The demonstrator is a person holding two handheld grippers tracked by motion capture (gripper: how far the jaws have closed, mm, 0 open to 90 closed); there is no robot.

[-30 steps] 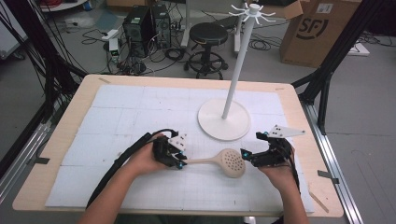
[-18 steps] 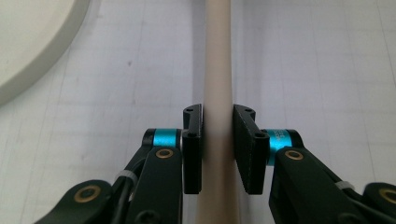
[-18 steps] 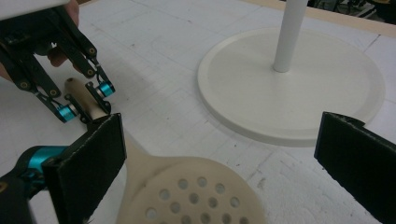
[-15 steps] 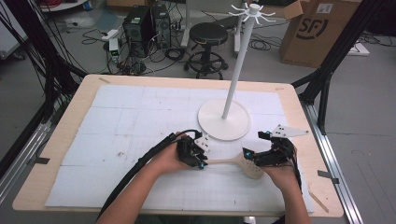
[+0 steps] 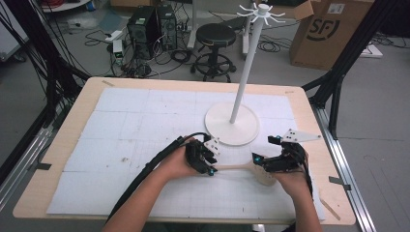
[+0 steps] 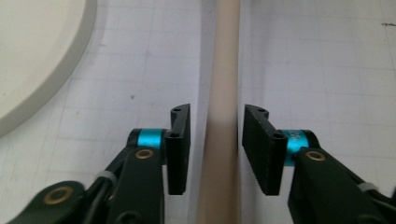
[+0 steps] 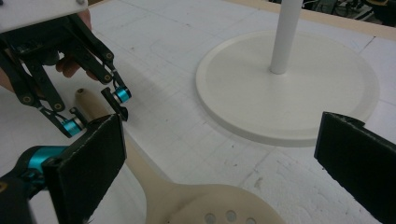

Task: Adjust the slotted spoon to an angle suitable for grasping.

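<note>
A beige slotted spoon (image 5: 235, 167) lies on the white mat, handle pointing left. My left gripper (image 5: 211, 169) straddles the handle (image 6: 224, 70); its jaws have just been opening, and a thin gap shows on each side of the handle, so nothing is gripped. From the right gripper view, the left gripper (image 7: 105, 119) stands over the handle's end. My right gripper (image 5: 262, 149) hovers wide open over the perforated spoon head (image 7: 196, 205), its pads (image 7: 93, 163) well clear of it.
A white stand with a round base (image 5: 231, 124) and a tall pole (image 5: 246, 67) topped by hooks stands just behind both grippers. The mat (image 5: 135, 125) stretches left and toward the back. The table's wooden edge (image 5: 333, 203) runs close on the right.
The left gripper slid right with the spoon, bringing the spoon head under the right gripper. Its jaws then loosened from the handle. The right gripper stayed put.
</note>
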